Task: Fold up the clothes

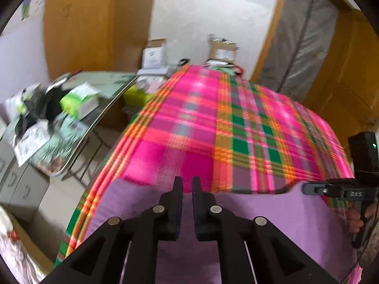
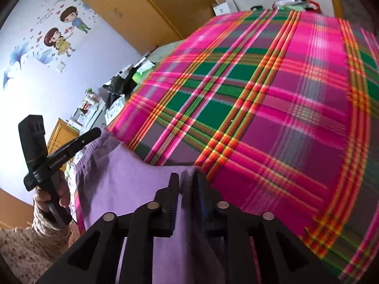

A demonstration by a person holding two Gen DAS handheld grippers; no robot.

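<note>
Left wrist view: the left gripper has its jaws pinched down to a thin slit right at the edge of the purple garment, but whether cloth is actually caught between them I can't tell. The garment is spread over the pink plaid blanket. The right gripper comes in from the side at the same edge.

Right wrist view: the right gripper has its jaws clenched on a fold of that purple garment, bunched between them. A hand holds the left gripper at the garment's far corner.
</note>
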